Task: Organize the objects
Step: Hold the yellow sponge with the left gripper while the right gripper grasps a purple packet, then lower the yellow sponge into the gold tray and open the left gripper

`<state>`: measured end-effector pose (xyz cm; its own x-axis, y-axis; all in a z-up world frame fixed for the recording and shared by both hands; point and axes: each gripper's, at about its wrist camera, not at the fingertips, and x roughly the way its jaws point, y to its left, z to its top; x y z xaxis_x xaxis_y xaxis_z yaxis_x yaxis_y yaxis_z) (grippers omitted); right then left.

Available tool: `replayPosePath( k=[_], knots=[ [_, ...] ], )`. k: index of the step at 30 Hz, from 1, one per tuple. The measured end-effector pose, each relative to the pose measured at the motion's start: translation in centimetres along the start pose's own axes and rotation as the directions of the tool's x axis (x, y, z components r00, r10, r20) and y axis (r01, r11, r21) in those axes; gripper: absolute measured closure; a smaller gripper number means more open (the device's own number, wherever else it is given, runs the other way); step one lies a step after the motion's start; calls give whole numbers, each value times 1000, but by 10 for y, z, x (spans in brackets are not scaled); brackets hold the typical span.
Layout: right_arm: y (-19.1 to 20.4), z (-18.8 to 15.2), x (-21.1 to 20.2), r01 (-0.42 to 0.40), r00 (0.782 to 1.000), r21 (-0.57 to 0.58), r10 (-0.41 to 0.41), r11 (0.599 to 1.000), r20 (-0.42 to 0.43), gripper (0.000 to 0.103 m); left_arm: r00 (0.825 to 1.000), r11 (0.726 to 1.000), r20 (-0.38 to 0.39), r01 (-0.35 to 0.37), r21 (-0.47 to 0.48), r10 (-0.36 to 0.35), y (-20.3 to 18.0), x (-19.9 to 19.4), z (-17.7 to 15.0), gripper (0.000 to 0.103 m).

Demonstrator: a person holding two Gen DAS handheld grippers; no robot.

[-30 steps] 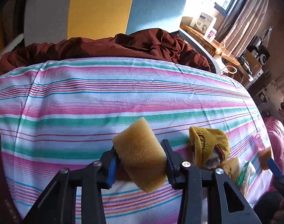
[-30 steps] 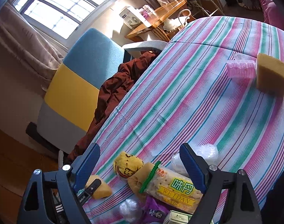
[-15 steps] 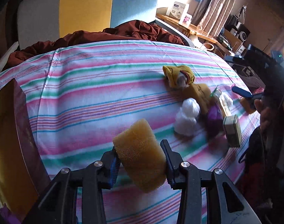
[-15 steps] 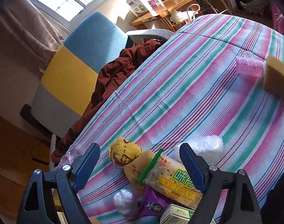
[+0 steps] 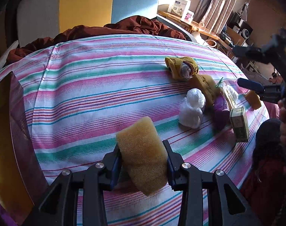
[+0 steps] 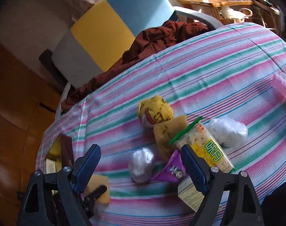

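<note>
My left gripper (image 5: 143,162) is shut on a yellow sponge (image 5: 142,154), held just above the striped cloth (image 5: 97,94); the sponge also shows in the right wrist view (image 6: 99,186). A small pile lies to its right: a yellow plush toy (image 5: 182,68), a white plastic bundle (image 5: 191,109), a purple packet (image 5: 221,111) and a small green box (image 5: 238,124). My right gripper (image 6: 140,148) stands open above that pile, over the white bundle (image 6: 142,164) and purple packet (image 6: 173,171). A cracker packet (image 6: 205,148) lies beside its right finger.
An open dark-walled box (image 5: 17,131) stands at the cloth's left edge. A second sponge (image 5: 253,99) and a pink cup (image 6: 282,86) lie far right. A chair (image 5: 86,1) with dark red fabric (image 5: 133,26) stands behind. Another white bundle (image 6: 227,131) sits right of the crackers.
The left gripper carried the sponge sideways, bringing the pile and the box into its view, then stayed still. The right gripper rolled and moved in over the pile, still open.
</note>
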<state>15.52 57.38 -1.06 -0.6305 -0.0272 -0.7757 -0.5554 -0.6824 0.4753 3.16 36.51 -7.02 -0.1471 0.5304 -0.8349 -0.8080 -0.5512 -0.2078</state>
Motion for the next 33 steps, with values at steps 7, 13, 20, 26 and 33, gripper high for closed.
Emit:
replayPosePath(
  k=[7, 13, 20, 26, 33],
  knots=[
    [18, -17, 37, 135, 945, -260, -203, 956, -256, 16, 1000, 1000, 8, 8, -14, -8, 1, 1, -1, 62],
    [14, -21, 65, 68, 914, -268, -168, 961, -369, 18, 1000, 999, 10, 18, -33, -18, 6, -2, -5, 62],
    [21, -26, 61, 90, 914, -312, -203, 946, -352, 20, 1000, 999, 14, 26, -45, -25, 10, -4, -8, 62],
    [25, -34, 72, 178, 882, -405, -328, 897, -338, 24, 999, 998, 18, 32, -54, -31, 12, -4, -9, 62],
    [20, -41, 87, 237, 863, -408, -384, 882, -329, 69, 999, 999, 39, 27, -29, -26, 11, -6, -11, 64]
  ],
)
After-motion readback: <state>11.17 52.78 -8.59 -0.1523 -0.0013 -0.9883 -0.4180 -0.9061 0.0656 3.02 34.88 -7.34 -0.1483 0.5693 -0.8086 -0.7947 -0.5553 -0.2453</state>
